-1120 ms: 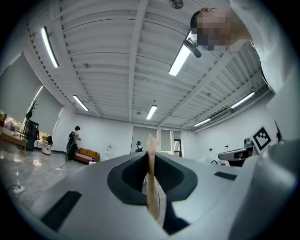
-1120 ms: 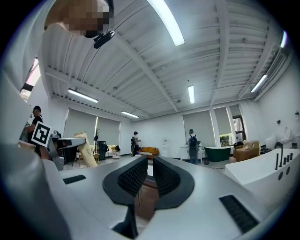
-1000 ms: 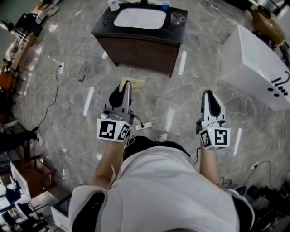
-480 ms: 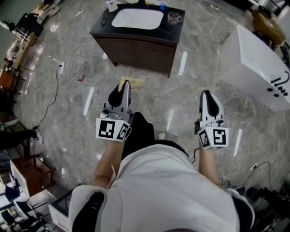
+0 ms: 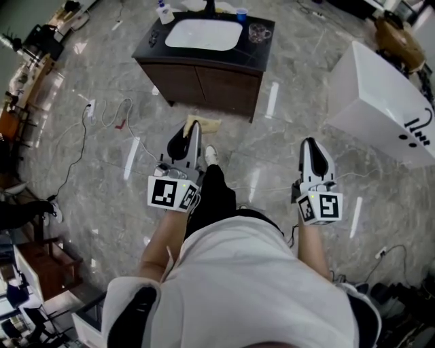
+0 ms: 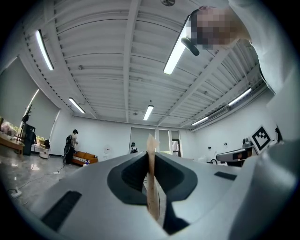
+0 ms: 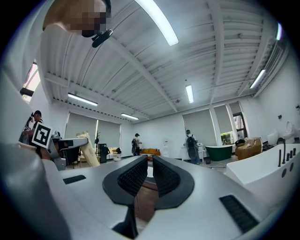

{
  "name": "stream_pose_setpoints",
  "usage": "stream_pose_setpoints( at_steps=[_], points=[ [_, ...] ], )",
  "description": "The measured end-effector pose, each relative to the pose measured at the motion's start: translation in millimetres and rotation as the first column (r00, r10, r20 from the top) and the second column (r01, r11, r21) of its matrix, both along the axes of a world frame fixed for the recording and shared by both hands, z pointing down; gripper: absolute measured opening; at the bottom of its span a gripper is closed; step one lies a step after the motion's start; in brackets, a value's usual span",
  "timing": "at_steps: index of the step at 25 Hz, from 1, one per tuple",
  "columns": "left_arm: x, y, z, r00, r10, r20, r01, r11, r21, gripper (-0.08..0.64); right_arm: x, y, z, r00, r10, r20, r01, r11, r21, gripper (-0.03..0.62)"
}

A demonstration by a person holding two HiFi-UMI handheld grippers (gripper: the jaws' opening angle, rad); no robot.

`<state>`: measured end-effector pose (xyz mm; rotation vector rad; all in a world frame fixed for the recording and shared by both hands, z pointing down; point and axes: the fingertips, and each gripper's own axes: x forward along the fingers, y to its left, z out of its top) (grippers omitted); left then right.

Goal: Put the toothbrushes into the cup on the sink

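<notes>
Two tongs are reaching forward: the left tongs point(image 6: 151, 161) are pinching a thin tan strip point(image 6: 152, 187), the right tongs point(image 7: 149, 172) are sitting almost closed on nothing, and the blue cup point(image 5: 242, 13) is standing at the sink counter's point(image 5: 204, 53) far edge, well apart across open marble floor point(image 5: 285, 146).

The head camera looks steeply down from above the person onto the left gripper point(image 5: 193, 126), right gripper point(image 5: 314, 142) and floor point(image 5: 102, 170), the counter point(image 5: 258, 51) far off at the top edge. Each gripper camera sits close behind its fingers point(image 6: 125, 176), the left tilted toward the ceiling point(image 6: 108, 56), the right level; each catches the other gripper at its side edge.
</notes>
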<state>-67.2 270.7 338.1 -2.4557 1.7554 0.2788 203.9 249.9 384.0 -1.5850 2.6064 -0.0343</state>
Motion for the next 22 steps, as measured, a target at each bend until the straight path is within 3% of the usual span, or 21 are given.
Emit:
stream_pose_setpoints(
  at_steps=[8, 22],
  points=[
    [-3, -45, 14, 0.999, 0.032, -0.035, -0.032, 0.999, -0.003, 0.032, -1, -34, 2, 0.999, 0.032, -0.04, -0.032, 0.999, 0.008, 0.058],
    [-31, -189, 27, 0.996, 0.075, -0.057, -0.077, 0.996, -0.033, 0.032, -21, -162, 12, 0.994, 0.091, -0.066, -0.093, 0.995, -0.039, 0.057]
  ],
)
